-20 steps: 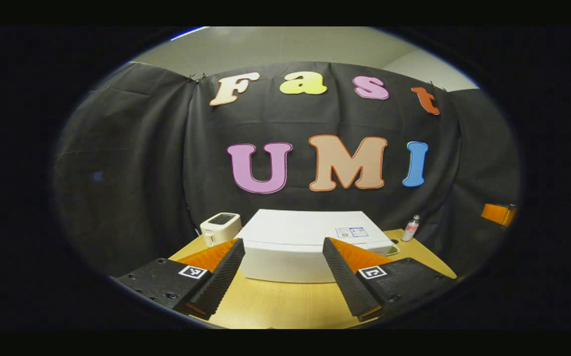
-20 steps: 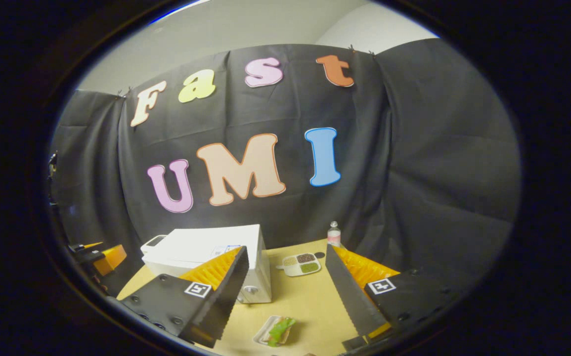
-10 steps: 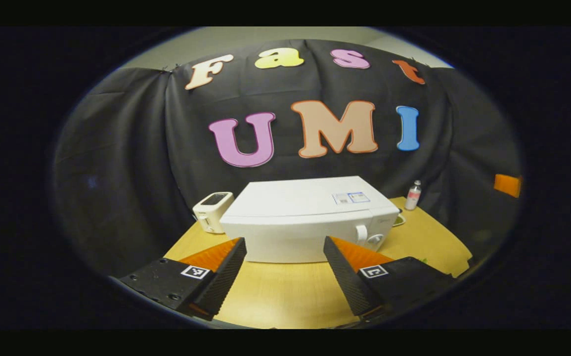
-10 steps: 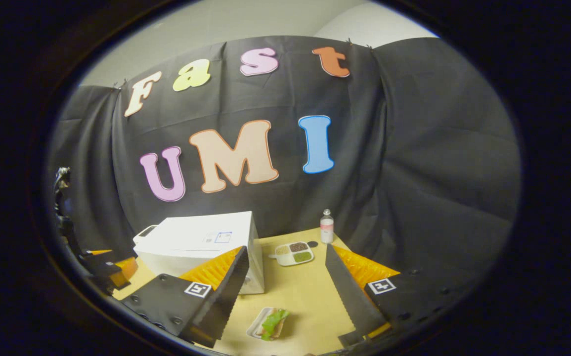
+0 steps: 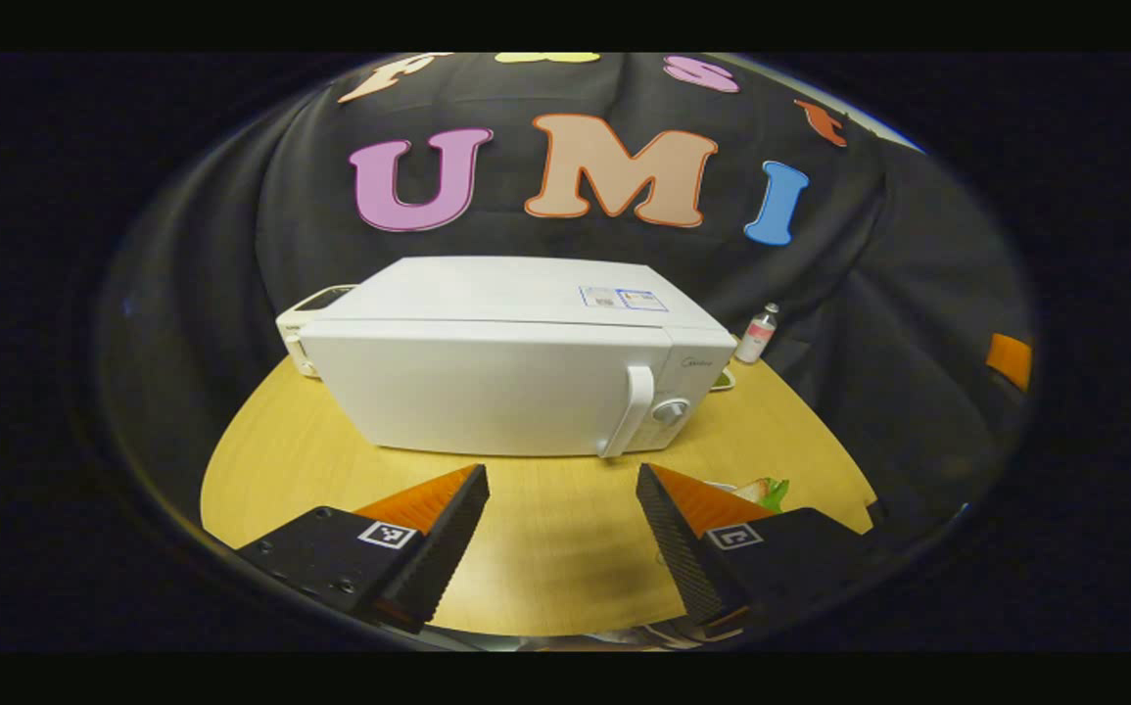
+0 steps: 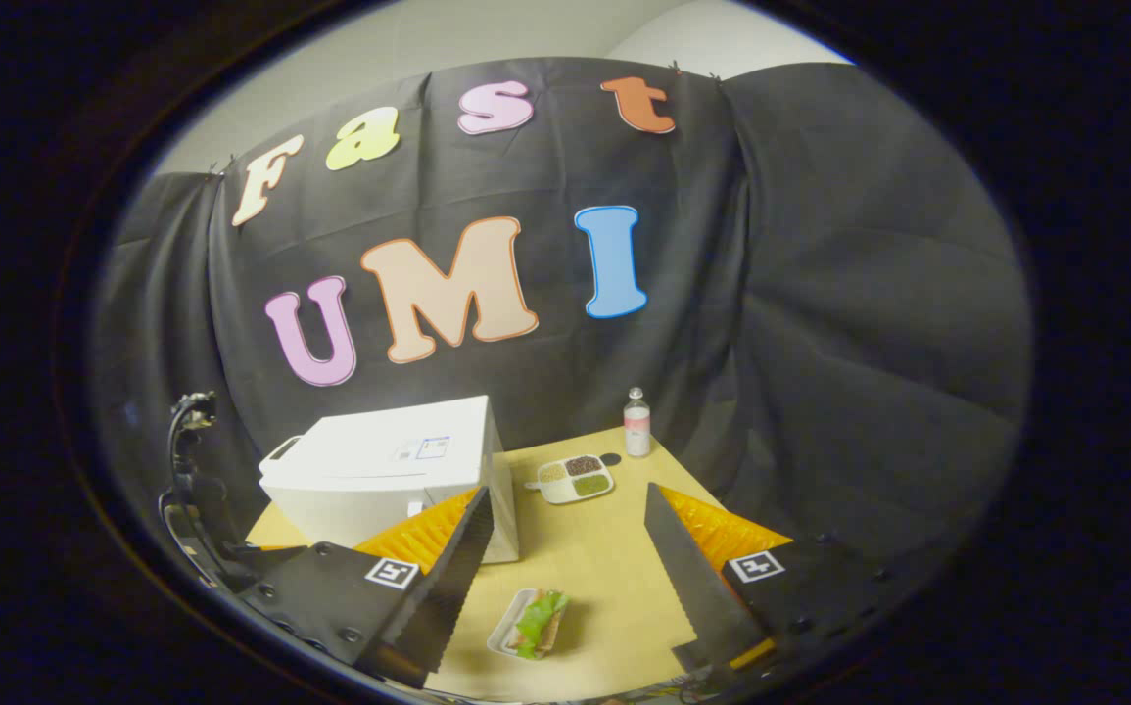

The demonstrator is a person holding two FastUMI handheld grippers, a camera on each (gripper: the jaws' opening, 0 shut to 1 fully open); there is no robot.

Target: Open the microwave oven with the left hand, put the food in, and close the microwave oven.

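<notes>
As you're lowering the left gripper (image 5: pixel 561 534) — jaws apart, empty — the microwave (image 5: pixel 487 377) handle (image 5: pixel 631 411) is coming within reach — door shut

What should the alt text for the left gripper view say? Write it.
A closed white microwave sits on a wooden table, its door handle at the right beside a knob. The open left claw hovers in front of it, empty. A small bottle stands behind.
</notes>
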